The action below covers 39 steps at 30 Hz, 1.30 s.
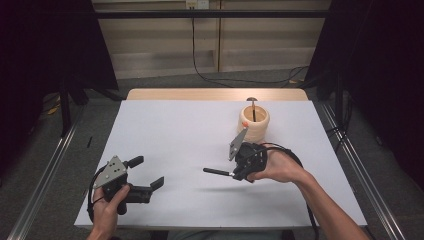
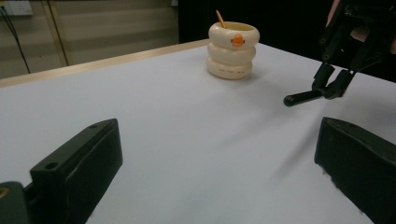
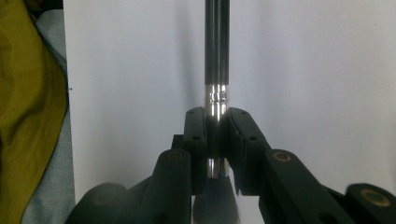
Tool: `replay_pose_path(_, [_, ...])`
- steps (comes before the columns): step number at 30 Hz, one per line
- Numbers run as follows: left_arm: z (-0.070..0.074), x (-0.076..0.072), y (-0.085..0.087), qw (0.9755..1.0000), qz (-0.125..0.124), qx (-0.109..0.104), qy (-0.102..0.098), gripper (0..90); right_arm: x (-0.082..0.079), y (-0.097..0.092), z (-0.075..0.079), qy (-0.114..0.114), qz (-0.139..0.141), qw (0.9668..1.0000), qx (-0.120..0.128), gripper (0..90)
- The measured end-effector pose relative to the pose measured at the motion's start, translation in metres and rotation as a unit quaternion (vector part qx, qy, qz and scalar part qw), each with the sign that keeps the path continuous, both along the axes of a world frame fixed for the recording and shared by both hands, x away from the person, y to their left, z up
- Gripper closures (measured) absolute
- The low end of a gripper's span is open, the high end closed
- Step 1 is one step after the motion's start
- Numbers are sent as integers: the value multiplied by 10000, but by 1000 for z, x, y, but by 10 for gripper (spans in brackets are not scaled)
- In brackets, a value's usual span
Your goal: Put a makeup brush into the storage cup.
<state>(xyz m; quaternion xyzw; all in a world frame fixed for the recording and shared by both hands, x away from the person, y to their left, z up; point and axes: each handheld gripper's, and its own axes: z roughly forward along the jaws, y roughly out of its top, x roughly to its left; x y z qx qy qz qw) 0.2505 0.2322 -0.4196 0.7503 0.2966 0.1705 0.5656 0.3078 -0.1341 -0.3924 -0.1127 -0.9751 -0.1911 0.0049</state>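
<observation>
On the white table, near its front left corner, the left gripper sat low in the person's left hand, its jaws spread wide with nothing between them. The high view showed the grey plate on top of it and the cable looping down past the wrist. The left gripper view gave only the two black jaws rising at the picture's sides, well apart, with bare table between them.

Right of the middle of the table, toward the front edge, the right gripper was held above the surface in the right hand. Its jaws were pinched on a slim utensil whose dark handle stuck out level toward the left. The high view showed a faint shadow under the utensil on the table. The right gripper view showed what the others could not: the pads pressed on a shiny metal neck, just where the dark handle began, with the handle running straight away from the camera. In the left gripper view the right gripper showed farther off with the handle's rounded end pointing left; the utensil's working end was hidden in every view.

Behind the right hand, toward the back right of the table, stood a cream ringed cup with a stick inside. The left gripper view added an orange mark on its top ring.
</observation>
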Motion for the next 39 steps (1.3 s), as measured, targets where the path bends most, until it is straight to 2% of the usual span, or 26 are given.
replay_pose_path(3, [8, 1, -3, 9999, -79, 9, -109, 11, 0, -1, 0, 6, -35, 10000, 20, 775])
replay_pose_path(6, [20, 5, -5, 9996, -261, 2, -102, 11, 0, -1, -1, 38, -25, 10000, 30, 775])
replay_pose_path(10, [29, 10, -10, 9994, -242, -35, -238, 11, -1, -1, -3, 125, -12, 9999, 1, 775])
replay_pose_path(14, [37, 15, -13, 9987, -240, -174, -415, 12, 0, -2, -3, 176, 3, 9998, 78, 776])
replay_pose_path(17, [51, 19, -14, 9964, -168, -508, -651, 14, 1, -3, -4, 141, 0, 9998, 166, 776])
replay_pose_path(19, [58, 22, -17, 9960, -166, -495, -728, 12, 2, -3, -4, 132, -29, 9997, 185, 776])
replay_pose_path(22, [62, 25, -23, 9957, -215, -499, -755, 13, 1, -3, -4, 150, -37, 9997, 186, 776])
replay_pose_path(27, [59, 32, -35, 9960, -386, -416, -688, 12, 1, -3, -5, 198, 4, 9997, 159, 775])
replay_pose_path(31, [62, 35, -45, 9944, -392, -461, -862, 18, 2, -2, -6, 238, 36, 9996, 157, 775])
replay_pose_path(35, [68, 40, -56, 9938, -622, -474, -790, 10, 2, -2, -6, 246, 5, 9996, 161, 775])
replay_pose_path(39, [66, 45, -65, 9936, -899, -335, -599, 11, 2, -2, -6, 225, -31, 9996, 188, 775])
